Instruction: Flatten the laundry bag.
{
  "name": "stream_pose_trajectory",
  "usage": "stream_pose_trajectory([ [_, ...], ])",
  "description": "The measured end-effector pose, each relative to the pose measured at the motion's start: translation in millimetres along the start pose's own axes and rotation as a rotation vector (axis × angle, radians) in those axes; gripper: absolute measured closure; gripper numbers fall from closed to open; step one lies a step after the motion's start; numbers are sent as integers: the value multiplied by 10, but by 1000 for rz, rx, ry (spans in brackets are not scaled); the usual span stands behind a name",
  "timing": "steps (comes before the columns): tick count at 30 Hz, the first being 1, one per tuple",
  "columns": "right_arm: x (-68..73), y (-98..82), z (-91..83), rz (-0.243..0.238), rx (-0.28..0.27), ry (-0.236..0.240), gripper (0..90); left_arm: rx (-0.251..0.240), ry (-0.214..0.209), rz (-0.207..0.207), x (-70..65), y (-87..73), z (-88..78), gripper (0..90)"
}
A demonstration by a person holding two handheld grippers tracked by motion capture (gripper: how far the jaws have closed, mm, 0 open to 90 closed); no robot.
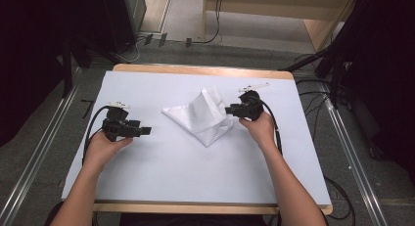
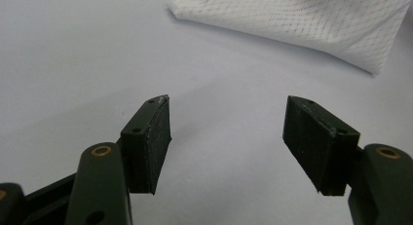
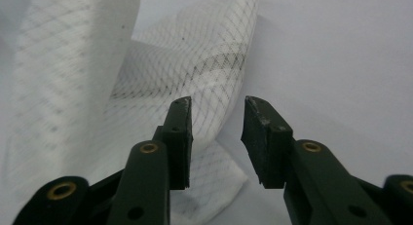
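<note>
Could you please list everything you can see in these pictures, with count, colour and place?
cloth: one, white with a fine grid pattern, partly raised in a fold, middle of the table.
table: one, pale blue-white top with a wooden edge.
cables: several, black, on the grey floor right of the table.
left tongs: one, black, open, apart from the cloth.
right tongs: one, black, open, at the cloth's right edge.
hands: two, one holding each tongs.
</note>
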State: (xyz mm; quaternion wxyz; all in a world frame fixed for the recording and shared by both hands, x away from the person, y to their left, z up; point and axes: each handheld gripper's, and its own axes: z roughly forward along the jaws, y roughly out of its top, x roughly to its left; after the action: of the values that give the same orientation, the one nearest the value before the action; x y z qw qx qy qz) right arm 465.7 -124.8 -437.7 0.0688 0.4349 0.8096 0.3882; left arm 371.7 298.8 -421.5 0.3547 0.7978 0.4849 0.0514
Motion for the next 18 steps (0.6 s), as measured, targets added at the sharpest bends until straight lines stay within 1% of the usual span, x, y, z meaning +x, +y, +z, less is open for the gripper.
stream_pose_trajectory([
  [1,-5,9,36,-6,3,-1,614,2,2,0,1,0,1,352],
  [2,-5,9,36,-6,3,-1,614,2,2,0,1,0,1,352],
  [3,-11,26,117,-3,11,-9,576,-3,0,-7,4,-5,9,353],
  [4,-20,28,158,-2,17,-1,554,-2,0,-7,7,-7,12,353],
  [6,-30,15,251,0,25,-12,546,3,0,-5,13,-8,11,353],
  [8,-41,-9,327,5,36,-11,559,1,-1,-1,16,-8,6,353],
  [10,-42,-31,378,6,49,-7,591,0,-1,-1,18,-8,5,353],
  [12,-26,-43,388,-9,44,-16,657,2,0,-3,20,-8,9,353],
  [13,-16,-43,389,-8,46,-20,733,2,0,-3,20,-8,9,353],
  [14,-16,-43,389,-8,46,-20,733,1,-1,-5,20,-9,15,353],
  [15,12,-51,391,-23,54,-20,828,6,-1,-3,18,-8,19,353],
  [16,22,-51,391,-33,53,-14,857,6,-1,-3,18,-8,19,353],
  [18,56,-24,366,-42,50,-14,875,3,-2,-3,17,-7,15,353],
])
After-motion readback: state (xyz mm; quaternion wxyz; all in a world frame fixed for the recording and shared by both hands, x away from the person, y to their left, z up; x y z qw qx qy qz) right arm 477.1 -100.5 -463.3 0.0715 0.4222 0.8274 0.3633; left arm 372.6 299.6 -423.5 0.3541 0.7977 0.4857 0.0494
